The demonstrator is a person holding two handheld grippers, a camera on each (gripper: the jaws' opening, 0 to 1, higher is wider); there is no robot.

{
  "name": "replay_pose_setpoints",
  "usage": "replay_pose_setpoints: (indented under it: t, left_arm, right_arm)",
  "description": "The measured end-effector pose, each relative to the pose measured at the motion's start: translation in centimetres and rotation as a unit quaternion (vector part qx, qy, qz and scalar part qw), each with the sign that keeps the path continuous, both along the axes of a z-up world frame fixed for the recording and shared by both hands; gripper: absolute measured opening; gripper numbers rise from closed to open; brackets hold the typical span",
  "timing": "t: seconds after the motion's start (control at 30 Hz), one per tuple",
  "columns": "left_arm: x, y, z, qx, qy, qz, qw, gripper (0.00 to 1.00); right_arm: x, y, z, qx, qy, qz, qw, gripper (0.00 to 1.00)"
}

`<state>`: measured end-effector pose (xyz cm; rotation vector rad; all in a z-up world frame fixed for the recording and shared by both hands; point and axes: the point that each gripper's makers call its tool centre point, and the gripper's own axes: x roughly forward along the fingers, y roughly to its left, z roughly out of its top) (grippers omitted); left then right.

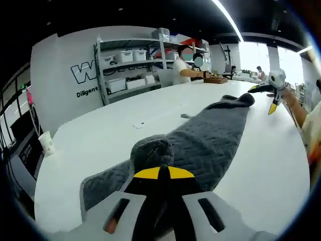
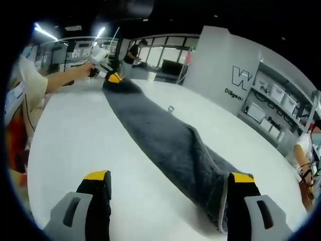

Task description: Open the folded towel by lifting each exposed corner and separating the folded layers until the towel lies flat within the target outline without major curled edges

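Towel (image 1: 210,135) end in left gripper (image 1: 159,173)

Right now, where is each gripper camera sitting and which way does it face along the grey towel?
Left gripper view: rides the left gripper, shut on the grey quilted towel; looks down its length toward the right gripper and a forearm.
Right gripper view: rides the right gripper, jaws open at the opposite end; looks back toward the left gripper, a hand holding it.
Shared: the towel on the white table, each other's gripper.

Dark grey quilted towel (image 1: 210,135) lies stretched in a long strip across the white table, ends bunched
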<state>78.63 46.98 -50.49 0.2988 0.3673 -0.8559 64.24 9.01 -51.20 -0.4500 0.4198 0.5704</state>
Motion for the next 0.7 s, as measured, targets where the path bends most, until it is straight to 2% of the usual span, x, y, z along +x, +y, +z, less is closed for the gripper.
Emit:
replay_pose_setpoints:
  t: [0.17,0.23,0.33,0.37,0.47,0.6,0.7]
  left_arm:
    - [-1.2,0.2,-1.5,0.018,0.031,-0.023,0.9991,0.03]
    - [-1.8,0.3,-1.8,0.009,0.051,-0.036,0.9980,0.03]
    - [-1.9,0.6,-2.4,0.008,0.062,-0.038,0.9973,0.03]
    - [-2.0,0.6,-3.0,0.018,0.067,-0.040,0.9968,0.03]
    - [-2.2,0.4,-3.6,0.025,0.068,-0.046,0.9963,0.06]
    - [-2.4,-0.1,-3.4,0.017,0.065,-0.052,0.9964,0.13]
    - [-2.7,-0.3,-2.5,0.015,0.043,-0.056,0.9974,0.13]
  right_arm:
    - [-0.1,0.1,-0.3,-0.004,0.003,0.003,1.0000,0.96]
    - [-0.1,0.1,-0.4,-0.006,0.006,0.004,1.0000,0.96]
    - [-0.2,0.1,-0.6,-0.009,0.010,0.006,0.9999,0.96]
    - [-0.2,0.1,-0.6,-0.010,0.010,0.006,0.9999,0.96]
    - [-0.1,0.3,-0.5,-0.010,0.010,0.007,0.9999,0.95]
    - [-0.2,0.6,-0.6,-0.014,0.012,0.012,0.9998,0.95]
    - [-0.2,0.6,-0.6,-0.018,0.014,0.013,0.9997,0.95]
